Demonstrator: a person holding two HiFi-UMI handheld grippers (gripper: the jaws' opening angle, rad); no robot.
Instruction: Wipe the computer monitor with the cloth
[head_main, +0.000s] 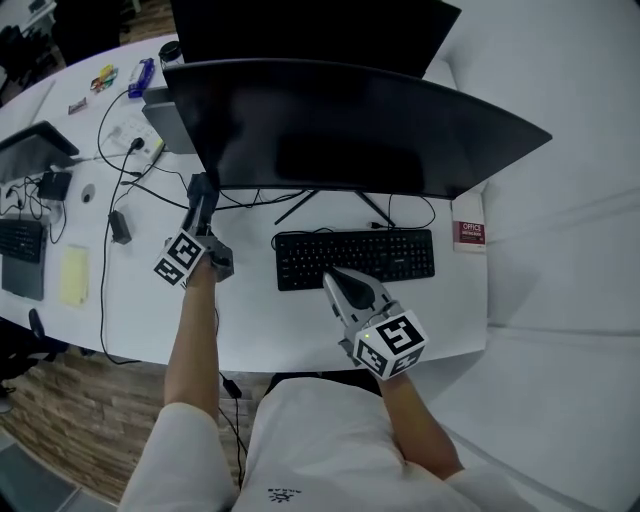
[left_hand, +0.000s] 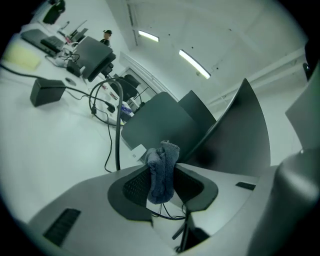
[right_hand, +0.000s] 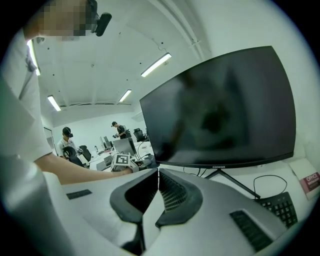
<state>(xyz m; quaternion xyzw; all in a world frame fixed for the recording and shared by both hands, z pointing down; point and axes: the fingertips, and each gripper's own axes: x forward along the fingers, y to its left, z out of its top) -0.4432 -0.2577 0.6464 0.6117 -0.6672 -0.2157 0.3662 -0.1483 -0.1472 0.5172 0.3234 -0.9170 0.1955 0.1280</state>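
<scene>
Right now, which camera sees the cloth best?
The left gripper view. There the grey cloth sits in the middle, up close, pinched between the left gripper's shut jaws. The head view shows that gripper beside the monitor's lower left edge, but the cloth is too small to tell. The right gripper view shows no clear cloth.

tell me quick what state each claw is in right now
Left claw: closed on the cloth.
Right claw: closed, holding nothing.
</scene>
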